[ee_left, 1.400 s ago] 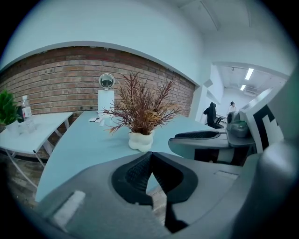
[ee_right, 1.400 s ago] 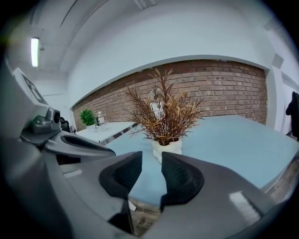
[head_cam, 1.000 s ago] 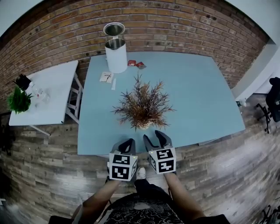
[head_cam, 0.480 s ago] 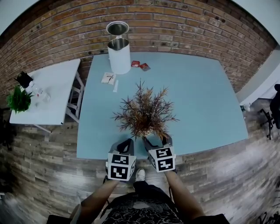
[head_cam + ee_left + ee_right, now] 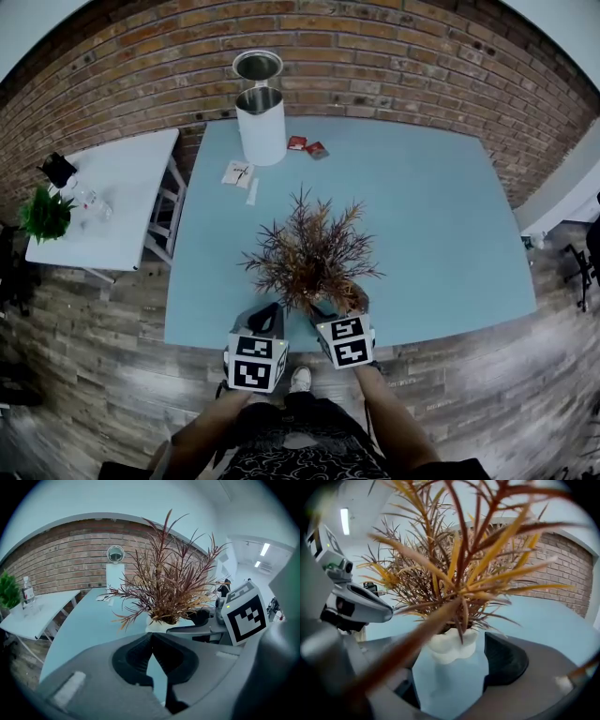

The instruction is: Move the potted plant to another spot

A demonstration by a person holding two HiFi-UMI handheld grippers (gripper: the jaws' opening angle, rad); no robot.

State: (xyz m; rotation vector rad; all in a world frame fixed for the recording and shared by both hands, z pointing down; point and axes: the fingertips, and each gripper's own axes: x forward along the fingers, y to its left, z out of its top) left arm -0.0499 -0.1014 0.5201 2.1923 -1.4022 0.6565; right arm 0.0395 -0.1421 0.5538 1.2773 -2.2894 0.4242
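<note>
A potted plant (image 5: 314,255) with reddish-brown spiky leaves stands near the front edge of the blue table (image 5: 441,216). Its white pot (image 5: 450,646) shows in the right gripper view, just ahead of my right gripper (image 5: 450,670). That gripper's jaws are opening, and the pot stands in the wide gap ahead with no pad pressing on it. In the head view my right gripper (image 5: 336,309) reaches under the foliage. My left gripper (image 5: 266,321) stays to the left of the pot (image 5: 164,623), and its jaws (image 5: 151,638) are shut and empty.
A white cylindrical bin (image 5: 262,124) with a raised lid stands at the table's far edge. Beside it lie red packets (image 5: 307,146) and papers (image 5: 237,172). A white side table (image 5: 112,211) on the left carries a green plant (image 5: 45,214).
Both grippers have moved forward to the plant. The right one's jaws have spread wider and now sit under the leaves at the pot.
</note>
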